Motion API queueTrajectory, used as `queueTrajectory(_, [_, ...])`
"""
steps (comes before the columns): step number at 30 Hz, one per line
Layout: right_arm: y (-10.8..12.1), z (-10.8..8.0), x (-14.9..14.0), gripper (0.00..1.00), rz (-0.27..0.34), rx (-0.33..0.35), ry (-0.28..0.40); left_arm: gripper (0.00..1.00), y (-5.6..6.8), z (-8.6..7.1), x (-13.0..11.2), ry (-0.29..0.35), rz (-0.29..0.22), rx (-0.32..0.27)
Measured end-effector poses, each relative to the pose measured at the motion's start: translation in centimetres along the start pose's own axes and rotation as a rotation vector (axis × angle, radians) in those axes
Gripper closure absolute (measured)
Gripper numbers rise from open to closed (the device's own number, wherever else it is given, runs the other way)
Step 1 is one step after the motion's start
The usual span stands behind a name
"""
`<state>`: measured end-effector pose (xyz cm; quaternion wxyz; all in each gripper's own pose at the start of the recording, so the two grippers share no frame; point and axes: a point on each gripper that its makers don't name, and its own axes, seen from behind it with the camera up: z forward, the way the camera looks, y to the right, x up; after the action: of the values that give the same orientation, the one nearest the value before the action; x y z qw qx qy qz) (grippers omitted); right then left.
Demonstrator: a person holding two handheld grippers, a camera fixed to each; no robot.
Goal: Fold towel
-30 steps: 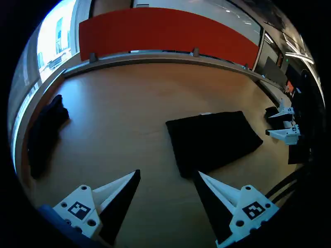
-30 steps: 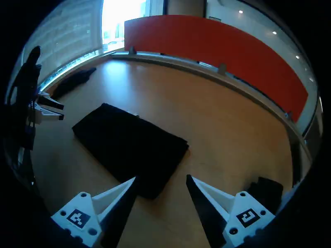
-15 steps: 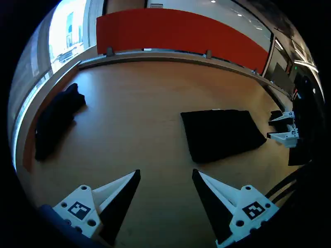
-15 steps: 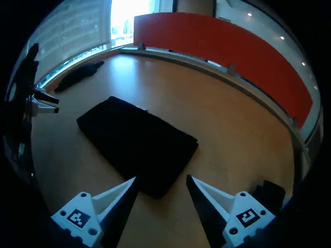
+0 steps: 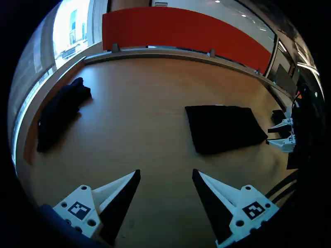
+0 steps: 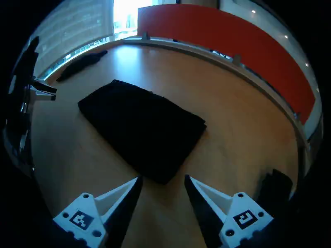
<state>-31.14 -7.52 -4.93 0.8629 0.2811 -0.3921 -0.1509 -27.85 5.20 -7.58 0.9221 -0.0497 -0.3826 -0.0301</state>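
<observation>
Bright daylight comes through the window (image 5: 70, 31) far ahead of the left tongs (image 5: 166, 171), to their left. The table (image 5: 136, 95) shines near it. The towel (image 5: 223, 126) looks all black. Edges look bent.

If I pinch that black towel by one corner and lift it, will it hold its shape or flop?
Probably flops: the black towel lies limp and flat on the wooden table, so a lifted corner would likely drape. It seems folded into layers, so lifting may unfold it, while a push might slide it as one pad.
</observation>
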Motion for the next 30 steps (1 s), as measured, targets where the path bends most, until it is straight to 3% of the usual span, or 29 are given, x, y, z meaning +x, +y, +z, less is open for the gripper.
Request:
queueTrajectory(25, [0.0, 0.2, -0.7, 0.92, -0.042, 0.029, -0.033, 0.07, -0.6, -0.5, -0.8, -0.011, -0.024, -0.006])
queueTrajectory(30, [-0.3, 0.1, -0.4, 0.95, -0.053, 0.029, -0.025, 0.07, -0.5, -0.7, -1.1, -0.014, -0.021, -0.009])
